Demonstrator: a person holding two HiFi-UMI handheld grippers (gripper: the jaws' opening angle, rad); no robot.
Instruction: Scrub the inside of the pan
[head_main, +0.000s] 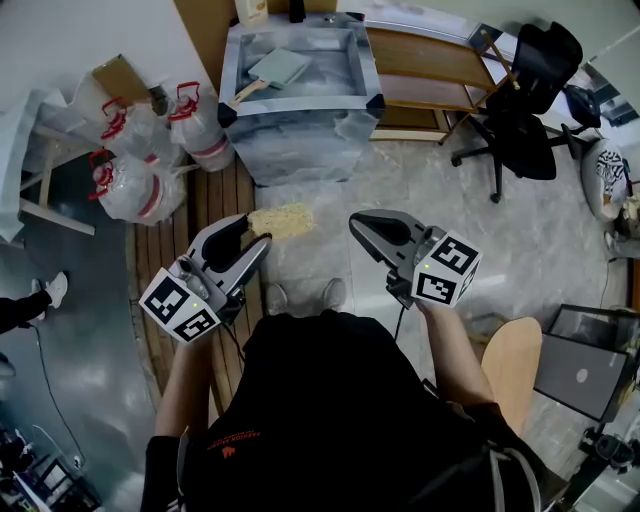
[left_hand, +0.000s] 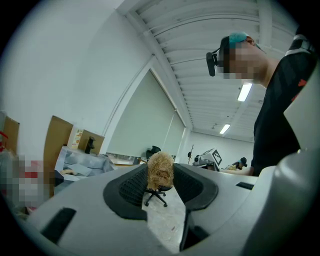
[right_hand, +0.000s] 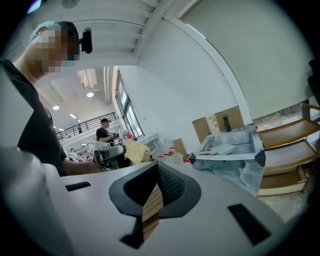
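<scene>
Scrubber (head_main: 283, 220) pinched in left gripper (left_hand: 160, 170); right gripper (right_hand: 157, 167) closed, empty.

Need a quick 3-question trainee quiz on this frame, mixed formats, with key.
1. True or false: the left gripper is shut on the fibrous scrubber.
2. Where is the pan? A) inside the foil-lined tub B) on the floor C) between the left gripper's jaws.
3. Fill in: the jaws of the right gripper are ___, with nothing between them.

Key: 1 true; 2 A; 3 shut.
</scene>
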